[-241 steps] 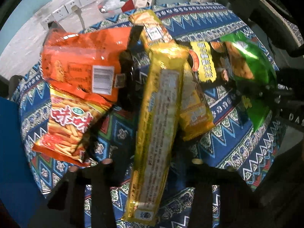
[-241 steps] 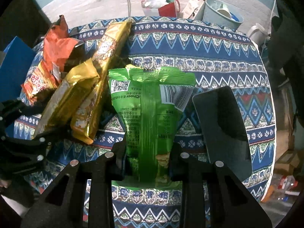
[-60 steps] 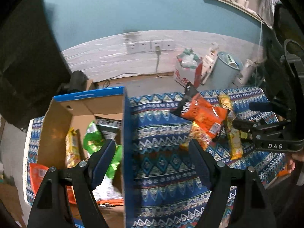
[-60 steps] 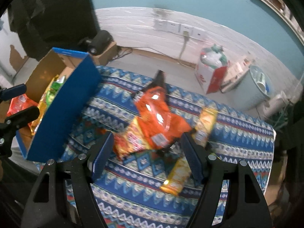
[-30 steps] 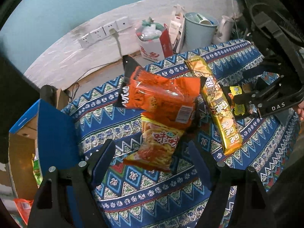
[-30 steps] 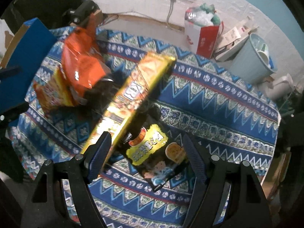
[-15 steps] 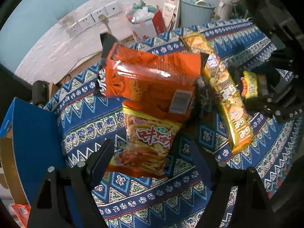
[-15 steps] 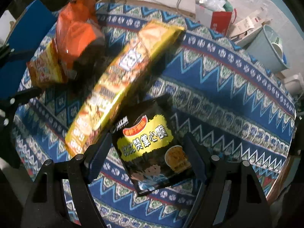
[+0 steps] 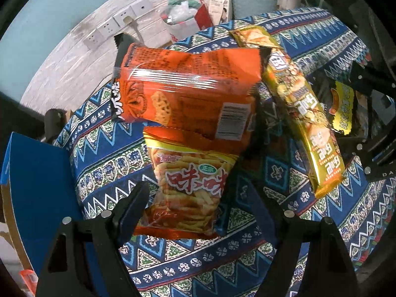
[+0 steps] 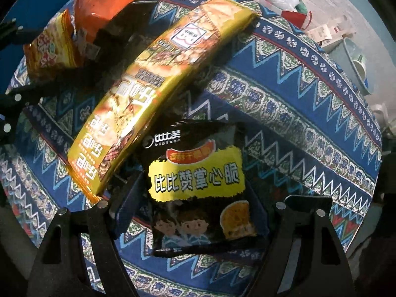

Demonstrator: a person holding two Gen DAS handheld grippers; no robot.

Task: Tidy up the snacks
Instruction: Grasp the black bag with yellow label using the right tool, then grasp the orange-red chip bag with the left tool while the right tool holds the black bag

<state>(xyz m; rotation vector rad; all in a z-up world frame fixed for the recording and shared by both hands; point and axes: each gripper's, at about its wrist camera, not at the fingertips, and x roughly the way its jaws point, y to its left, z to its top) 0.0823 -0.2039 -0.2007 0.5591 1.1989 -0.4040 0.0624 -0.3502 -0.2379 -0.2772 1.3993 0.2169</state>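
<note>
The black snack bag [image 10: 200, 193] carries "bibizan" in white under its logo near the top, and "比比赞掌心脆" in black on a yellow panel. The yellow-and-red fries bag [image 9: 190, 188] shows large red-and-white "咪咪", with a green oval above it too small to read. Print on the orange bag [image 9: 190, 94] and gold pack [image 10: 158, 84] is illegible.

black gripper [image 9: 195, 204] fingers, silver screws
</note>
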